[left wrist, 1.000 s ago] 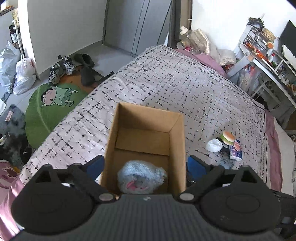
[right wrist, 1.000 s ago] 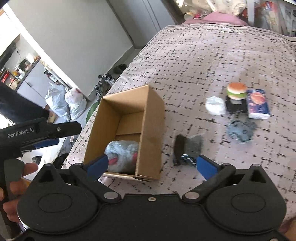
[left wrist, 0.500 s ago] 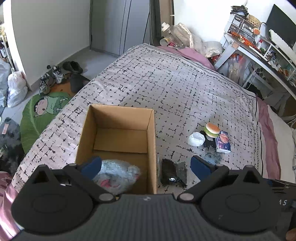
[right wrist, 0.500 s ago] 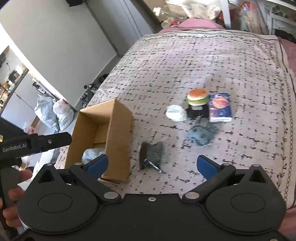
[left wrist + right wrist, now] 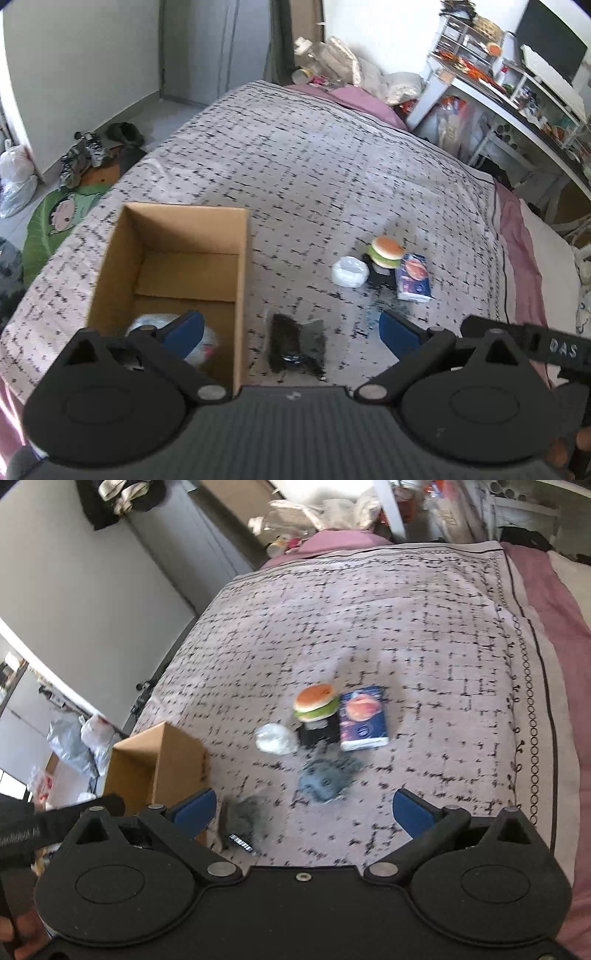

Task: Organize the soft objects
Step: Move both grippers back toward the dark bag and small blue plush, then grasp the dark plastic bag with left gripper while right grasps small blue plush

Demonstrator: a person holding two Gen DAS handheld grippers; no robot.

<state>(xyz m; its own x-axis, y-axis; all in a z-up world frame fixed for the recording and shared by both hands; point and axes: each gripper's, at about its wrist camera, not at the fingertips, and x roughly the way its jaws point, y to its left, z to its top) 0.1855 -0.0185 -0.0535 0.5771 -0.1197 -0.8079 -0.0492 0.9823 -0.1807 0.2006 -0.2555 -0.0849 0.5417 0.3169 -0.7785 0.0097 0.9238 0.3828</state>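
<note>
An open cardboard box (image 5: 242, 266) (image 5: 181, 760) stands on the bed with a grey and pink plush toy (image 5: 207, 341) inside. Right of it lies a dark grey cloth (image 5: 297, 345) (image 5: 242, 821). Further right are a blue-grey soft piece (image 5: 327, 779), a white soft lump (image 5: 349, 271) (image 5: 275, 738), a burger toy (image 5: 387, 252) (image 5: 317, 702) on a black block, and a tissue pack (image 5: 413, 277) (image 5: 364, 718). My left gripper (image 5: 291, 328) is open above the dark cloth. My right gripper (image 5: 303, 808) is open above the cloth and blue-grey piece.
The patterned bedspread (image 5: 314, 166) covers the bed. Shoes (image 5: 85, 155), a green mat (image 5: 55, 221) and bags lie on the floor at left. A cluttered white desk (image 5: 517, 99) stands at right. Pillows and clutter sit at the bed's head.
Both grippers have swung right, away from the box and toward the loose items. The plush toy stays in the box. Both stay open and empty.
</note>
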